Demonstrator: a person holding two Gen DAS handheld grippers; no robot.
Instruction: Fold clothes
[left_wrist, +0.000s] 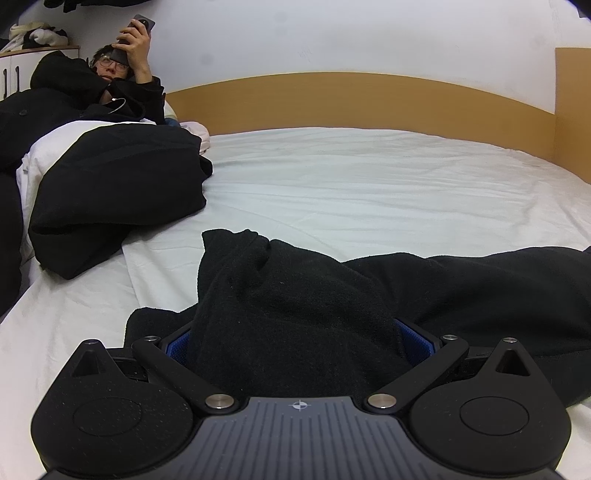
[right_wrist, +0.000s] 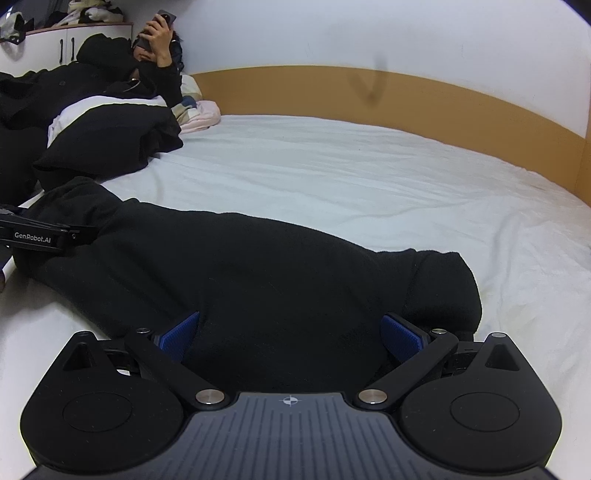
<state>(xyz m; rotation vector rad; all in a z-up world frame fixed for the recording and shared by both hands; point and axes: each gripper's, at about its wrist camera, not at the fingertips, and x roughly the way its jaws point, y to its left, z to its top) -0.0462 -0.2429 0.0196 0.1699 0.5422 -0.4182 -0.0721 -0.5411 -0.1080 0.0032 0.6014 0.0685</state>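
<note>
The left gripper (left_wrist: 301, 341) has its two blue pads (left_wrist: 176, 345) spread wide, and a thick bunch of the black fleece garment (left_wrist: 295, 295) sits between them. The cloth fills the gap and hides most of both pads, so I cannot tell if the pads are squeezing it or just sitting around it. The right gripper (right_wrist: 290, 338) looks the same: its bumpy blue pads (right_wrist: 400, 338) stand far apart with black fleece heaped between them, and I cannot tell if it has a real grip either.

The garment is soft, fuzzy and very dark. It lies crumpled across the near part of the bed, in a long lumpy shape. In the right wrist view it has a rounded, puffy end (right_wrist: 443, 284) on the right side. Its other end reaches to the left, where the black frame of the left gripper (right_wrist: 35, 234) pokes in with white letters on it. In the left wrist view a fold (left_wrist: 229, 254) stands up like a little hill.

The garment rests on a white bed sheet (left_wrist: 369, 184), smooth with a few small wrinkles. Behind the sheet curves a flat, tan wooden headboard (left_wrist: 369, 96), and above that is a plain white wall (left_wrist: 332, 37).

Far off at the left, a person (left_wrist: 122, 85) in black clothes lies back and holds up a dark phone (left_wrist: 138, 26). Next to them is another big black cloth (left_wrist: 118, 192), piled on something white.
</note>
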